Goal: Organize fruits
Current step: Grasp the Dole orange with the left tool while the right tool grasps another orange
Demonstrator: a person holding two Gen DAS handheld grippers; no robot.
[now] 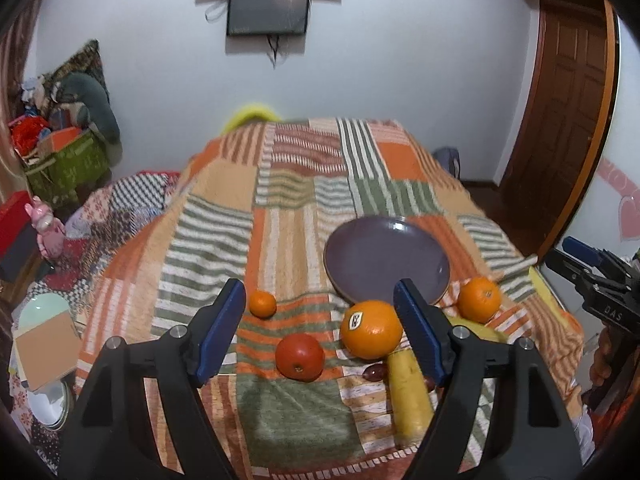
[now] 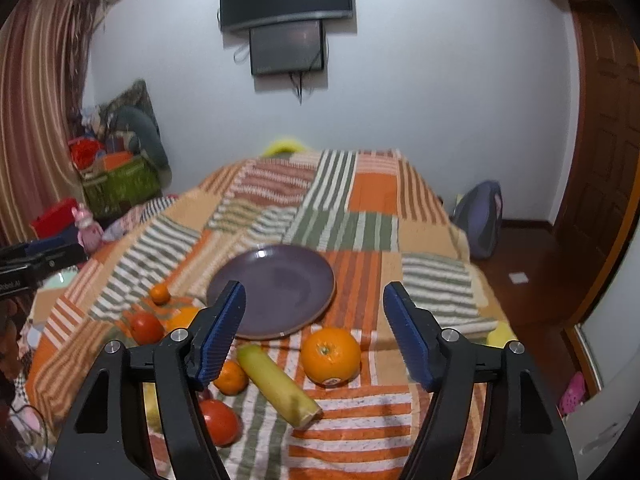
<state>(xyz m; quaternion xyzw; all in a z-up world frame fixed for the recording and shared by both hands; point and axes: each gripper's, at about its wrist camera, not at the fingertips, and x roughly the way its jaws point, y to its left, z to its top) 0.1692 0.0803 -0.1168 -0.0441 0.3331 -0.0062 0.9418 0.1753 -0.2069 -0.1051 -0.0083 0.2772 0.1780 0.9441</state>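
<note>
Bed (image 1: 224,184) (striped blanket) bears plate (image 1: 384,260), fruits (image 1: 370,330).

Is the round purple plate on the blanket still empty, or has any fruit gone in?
Empty. The round purple plate shows only bare glaze in both views; the large orange lies on the striped blanket beside it.
</note>
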